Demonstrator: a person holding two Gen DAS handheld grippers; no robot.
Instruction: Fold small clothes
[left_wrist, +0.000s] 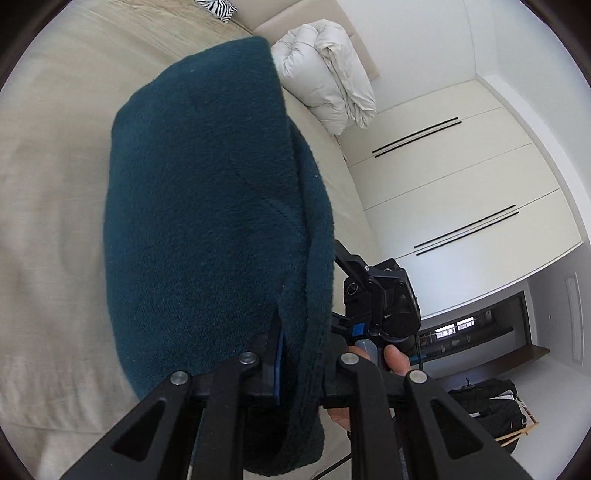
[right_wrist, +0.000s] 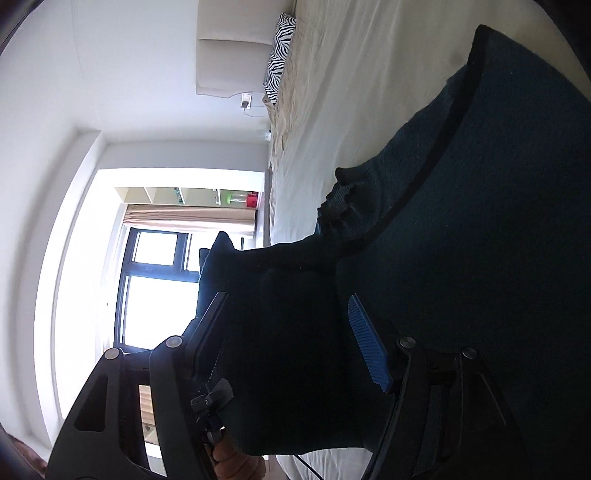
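The left gripper (left_wrist: 299, 354) is clamped on the edge of the teal garment (left_wrist: 207, 206), held up over the bed (left_wrist: 48, 206); the right gripper (right_wrist: 295, 339) stands wide with cloth bunched between its fingers, so it should pinch before both carry the fold over level. Whether that cloth is truly held is unclear, and the garment hides its far edge and most of the bed beyond.

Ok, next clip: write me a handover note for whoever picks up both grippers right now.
Left gripper: shut on the teal garment, clamping its thick folded edge.
Right gripper: the same garment's bundled cloth sits between its fingers; whether they actually pinch it cannot be told.
Garment: already doubled into layers, over the beige bed; whether it is lifted or resting is unclear.
Done: at least one fold is in.
Left: probably lay it flat, finish folding, release both grippers.
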